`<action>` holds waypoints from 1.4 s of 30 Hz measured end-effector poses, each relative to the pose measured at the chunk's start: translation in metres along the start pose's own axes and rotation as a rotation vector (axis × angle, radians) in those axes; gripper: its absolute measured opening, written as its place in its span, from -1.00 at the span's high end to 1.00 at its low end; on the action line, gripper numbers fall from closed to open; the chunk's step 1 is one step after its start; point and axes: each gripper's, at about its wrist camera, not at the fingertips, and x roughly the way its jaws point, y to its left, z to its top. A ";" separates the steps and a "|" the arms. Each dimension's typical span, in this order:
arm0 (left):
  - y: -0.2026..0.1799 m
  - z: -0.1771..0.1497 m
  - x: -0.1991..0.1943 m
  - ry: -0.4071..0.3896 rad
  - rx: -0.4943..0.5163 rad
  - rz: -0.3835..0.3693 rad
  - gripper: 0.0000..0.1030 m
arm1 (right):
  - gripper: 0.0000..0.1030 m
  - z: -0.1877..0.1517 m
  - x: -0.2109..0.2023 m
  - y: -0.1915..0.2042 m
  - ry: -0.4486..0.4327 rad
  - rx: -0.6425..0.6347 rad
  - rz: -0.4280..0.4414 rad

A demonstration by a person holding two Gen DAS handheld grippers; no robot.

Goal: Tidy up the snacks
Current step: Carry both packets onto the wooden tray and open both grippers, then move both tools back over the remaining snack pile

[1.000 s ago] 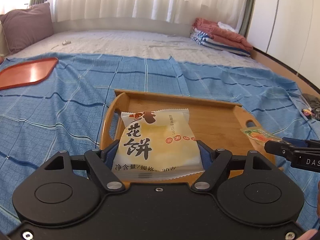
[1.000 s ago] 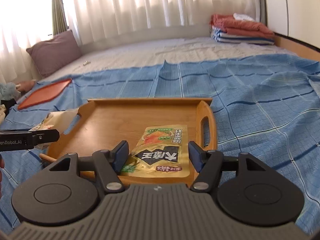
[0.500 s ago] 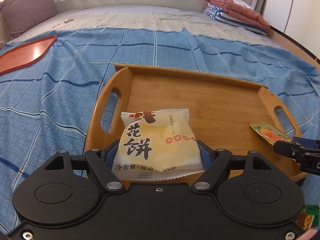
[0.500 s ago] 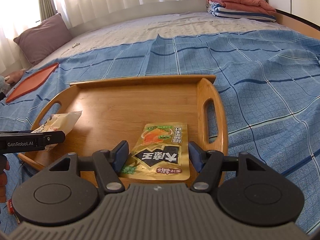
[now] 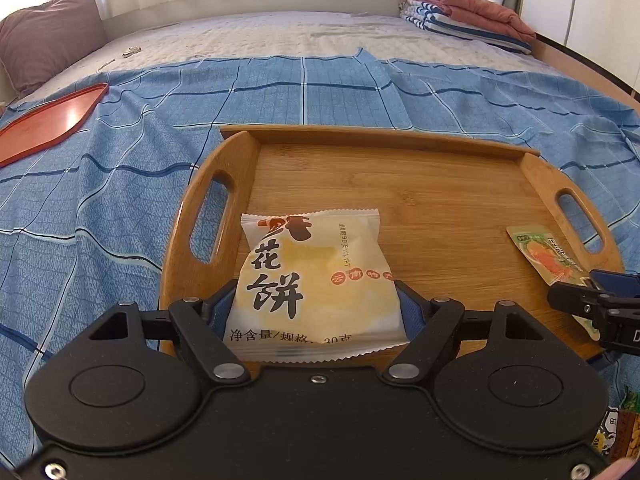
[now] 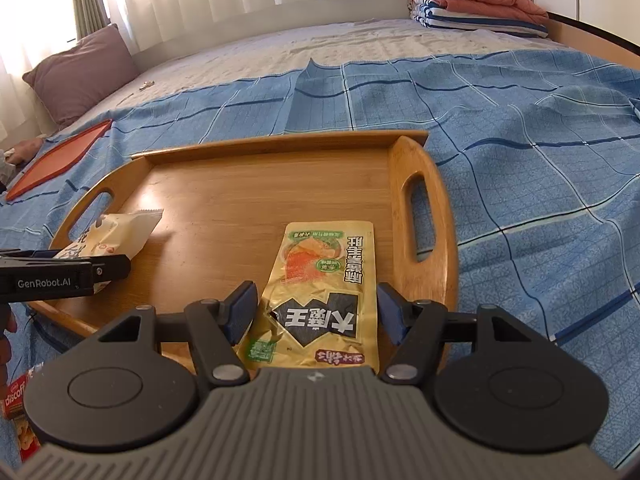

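**Snack packets held over the wooden tray**

Snacks sit in both grips above a wooden tray that lies on a bed's blue checked cover. The left hand-held gripper clamps a white pastry packet by its sides, over the tray's near left part, beside the left handle slot. The right hand-held gripper pinches a gold snack pouch over the tray's near right part, next to the right handle slot. Beyond the tray's left end lies a red tray. Far behind the wooden tray, folded blankets are stacked, and a mauve pillow rests far off to its left.
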 end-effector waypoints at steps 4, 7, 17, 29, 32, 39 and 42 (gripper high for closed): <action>0.000 -0.001 0.002 0.018 -0.011 -0.003 -0.49 | -0.31 -0.002 0.000 0.004 -0.003 -0.029 -0.012; 0.001 -0.001 0.004 0.021 -0.021 -0.005 -0.49 | -0.32 0.000 0.002 0.005 -0.003 -0.032 -0.015; 0.001 0.000 0.003 0.018 -0.035 -0.015 -0.54 | -0.35 0.004 0.011 0.007 -0.013 -0.038 -0.052; 0.000 -0.003 -0.040 -0.077 0.008 -0.066 -0.96 | -0.81 0.005 -0.015 -0.003 -0.042 0.030 0.019; -0.001 -0.011 -0.057 -0.104 0.023 -0.073 -0.96 | -0.95 0.002 -0.032 -0.005 -0.071 0.034 0.030; -0.001 -0.041 -0.105 -0.183 0.039 -0.107 -0.99 | -1.00 -0.019 -0.070 -0.007 -0.127 0.032 0.062; 0.000 -0.058 -0.123 -0.206 0.038 -0.125 -0.99 | -1.00 -0.032 -0.082 -0.007 -0.143 0.019 0.056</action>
